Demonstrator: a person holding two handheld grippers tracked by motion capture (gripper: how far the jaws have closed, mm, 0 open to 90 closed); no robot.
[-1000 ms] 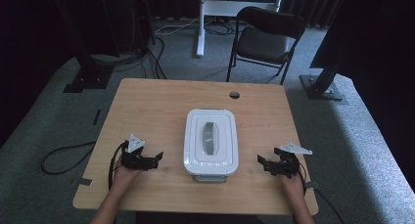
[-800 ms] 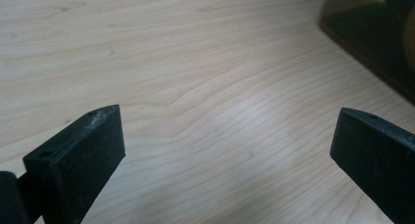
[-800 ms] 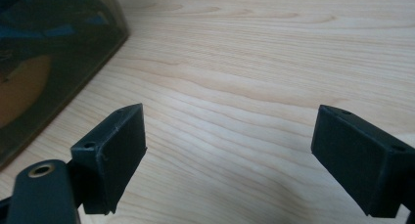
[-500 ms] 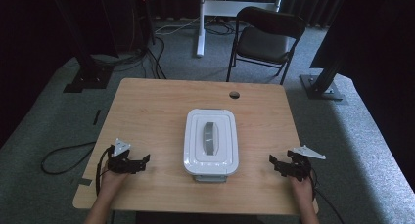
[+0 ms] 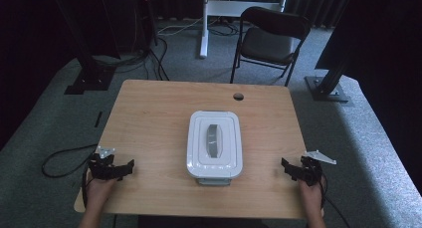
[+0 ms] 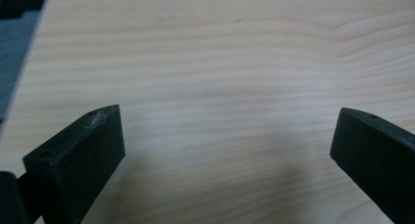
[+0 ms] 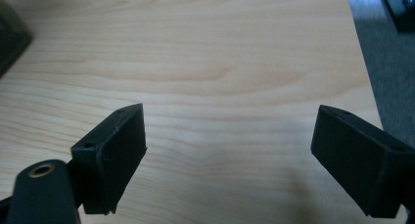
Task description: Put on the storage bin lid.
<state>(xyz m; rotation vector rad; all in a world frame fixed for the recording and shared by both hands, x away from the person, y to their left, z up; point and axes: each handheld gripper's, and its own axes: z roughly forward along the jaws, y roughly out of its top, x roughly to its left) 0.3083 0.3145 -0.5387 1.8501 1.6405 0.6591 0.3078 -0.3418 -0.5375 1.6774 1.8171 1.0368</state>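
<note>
A white lidded box (image 5: 214, 145) with a grey handle on its lid sits in the middle of the wooden table (image 5: 159, 113). My left gripper (image 5: 124, 168) rests near the table's front left corner, jaws pointing right toward the box and well apart from it. My right gripper (image 5: 287, 167) sits near the front right edge, jaws pointing left toward the box. In the left gripper view the jaws (image 6: 225, 150) stand wide open over bare wood. The right gripper view shows its jaws (image 7: 227, 145) open too, with nothing between them.
A small dark hole (image 5: 238, 96) marks the table's far side. Behind the table stands a black chair (image 5: 271, 36). Black stand bases (image 5: 87, 81) and cables lie on the grey carpet at left, another base (image 5: 326, 88) at right.
Both grippers have drawn back from the box toward the table's front corners, the left one going left and nearer, the right one going right and nearer. The box has not moved.
</note>
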